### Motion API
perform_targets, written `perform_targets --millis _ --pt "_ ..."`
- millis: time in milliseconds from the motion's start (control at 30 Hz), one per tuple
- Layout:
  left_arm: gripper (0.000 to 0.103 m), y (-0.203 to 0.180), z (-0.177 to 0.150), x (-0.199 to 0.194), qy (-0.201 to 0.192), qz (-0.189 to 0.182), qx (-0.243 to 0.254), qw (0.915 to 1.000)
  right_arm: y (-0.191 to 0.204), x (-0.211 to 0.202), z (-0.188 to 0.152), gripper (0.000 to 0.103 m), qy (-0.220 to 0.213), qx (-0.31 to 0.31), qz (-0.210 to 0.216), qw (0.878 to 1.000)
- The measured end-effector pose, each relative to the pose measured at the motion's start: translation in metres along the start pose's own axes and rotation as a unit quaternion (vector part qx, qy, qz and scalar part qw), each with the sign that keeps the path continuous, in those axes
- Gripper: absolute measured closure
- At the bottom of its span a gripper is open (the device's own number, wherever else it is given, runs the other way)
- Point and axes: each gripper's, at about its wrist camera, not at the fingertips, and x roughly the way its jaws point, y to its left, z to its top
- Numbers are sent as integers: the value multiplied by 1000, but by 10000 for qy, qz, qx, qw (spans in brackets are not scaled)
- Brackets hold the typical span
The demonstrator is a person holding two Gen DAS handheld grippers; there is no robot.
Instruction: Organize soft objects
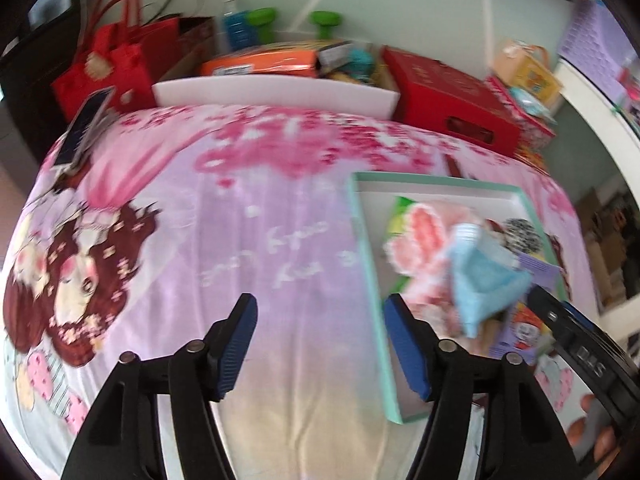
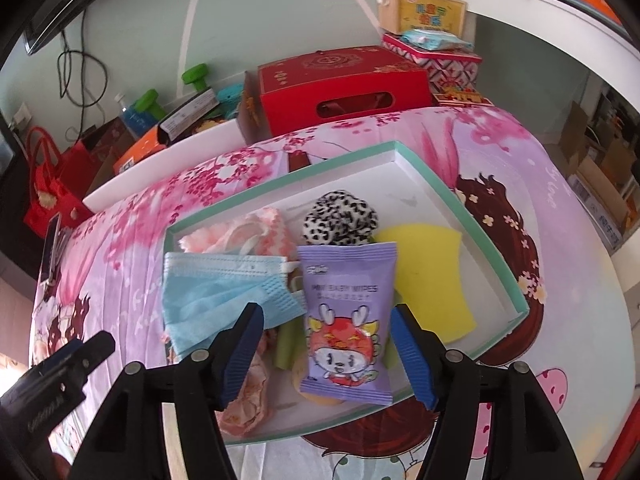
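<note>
A shallow white tray with a mint-green rim lies on the pink printed bedspread. In it lie a blue face mask, a purple baby-wipes pack, a pink fluffy cloth, a black-and-white spotted scrunchie, a yellow sponge and a pink fabric piece. My right gripper is open, above the tray, fingers either side of the wipes pack. My left gripper is open and empty over the bedspread, left of the tray.
A red gift box, a red bag, a white bin of packets and stacked boxes stand beyond the bed's far edge. A phone on a stand sits at the bed's left.
</note>
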Motion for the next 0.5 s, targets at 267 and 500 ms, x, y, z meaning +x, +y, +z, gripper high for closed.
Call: perform_targets --millis 267,500 --pt "16 23 0 5 -63 481 -306 9984 9 1 -2 0 13 -206 -22 9998" --pt "1 29 -1 8 -65 703 -420 9966 14 1 -4 0 -5 -357 -72 9993"
